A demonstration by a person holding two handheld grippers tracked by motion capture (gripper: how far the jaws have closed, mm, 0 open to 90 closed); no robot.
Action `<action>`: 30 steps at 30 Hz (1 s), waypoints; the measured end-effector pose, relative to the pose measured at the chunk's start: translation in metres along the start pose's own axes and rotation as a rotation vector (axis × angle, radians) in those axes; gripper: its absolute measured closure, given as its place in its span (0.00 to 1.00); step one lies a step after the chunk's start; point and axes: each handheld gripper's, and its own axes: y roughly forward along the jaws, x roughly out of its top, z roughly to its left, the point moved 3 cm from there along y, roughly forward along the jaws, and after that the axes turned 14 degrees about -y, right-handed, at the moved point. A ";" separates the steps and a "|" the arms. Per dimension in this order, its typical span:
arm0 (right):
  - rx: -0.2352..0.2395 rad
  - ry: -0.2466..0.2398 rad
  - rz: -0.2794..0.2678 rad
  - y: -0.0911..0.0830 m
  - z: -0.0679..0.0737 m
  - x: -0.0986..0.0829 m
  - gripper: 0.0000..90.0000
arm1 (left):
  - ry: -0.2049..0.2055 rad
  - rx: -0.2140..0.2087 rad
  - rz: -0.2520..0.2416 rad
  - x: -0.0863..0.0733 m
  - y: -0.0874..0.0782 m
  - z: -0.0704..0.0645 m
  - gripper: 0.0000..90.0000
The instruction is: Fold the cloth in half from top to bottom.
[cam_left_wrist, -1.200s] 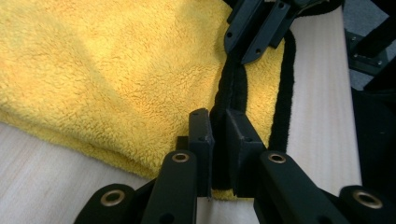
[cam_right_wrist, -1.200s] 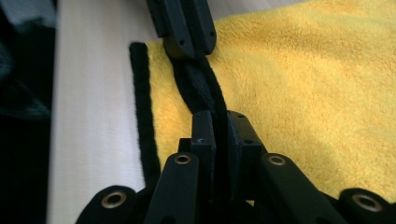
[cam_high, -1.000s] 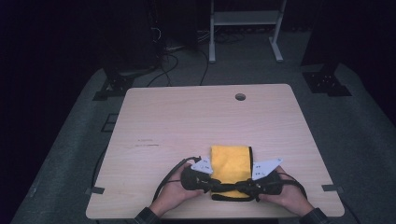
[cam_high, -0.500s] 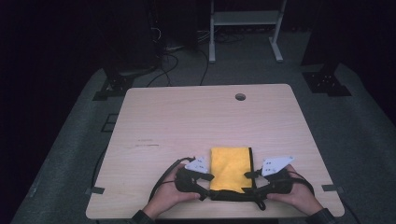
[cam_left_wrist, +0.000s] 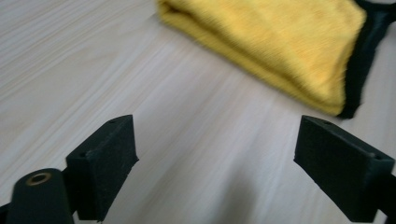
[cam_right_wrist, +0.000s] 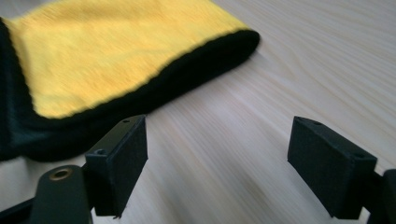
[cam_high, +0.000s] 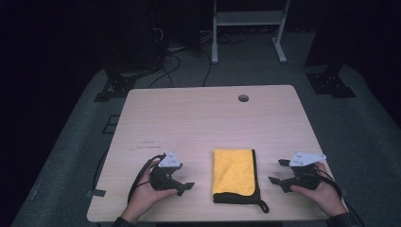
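Note:
A folded yellow cloth [cam_high: 234, 172] with a black border lies flat near the table's front edge. My left gripper [cam_high: 185, 186] rests low on the table to the cloth's left, open, with bare wood between its jaws. My right gripper [cam_high: 278, 171] sits to the cloth's right, open as well, apart from the cloth. In the left gripper view the yellow cloth [cam_left_wrist: 280, 42] lies ahead beyond the left gripper [cam_left_wrist: 218, 170]. In the right gripper view the cloth [cam_right_wrist: 107, 56] lies ahead to the left of the right gripper [cam_right_wrist: 219, 168].
The light wooden table [cam_high: 203, 123] has a round cable hole [cam_high: 243, 98] near its far edge. A black loop [cam_high: 260, 205] trails from the cloth's front corner. A white frame stand [cam_high: 248, 23] and dark equipment stand on the floor beyond.
Both grippers have let go of the cloth's front edge and moved outward, the left one leftward and the right one rightward. The cloth now lies folded and flat.

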 end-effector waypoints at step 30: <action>-0.109 0.115 0.081 0.000 -0.013 -0.032 0.14 | 0.011 0.100 -0.022 -0.047 -0.020 0.051 0.00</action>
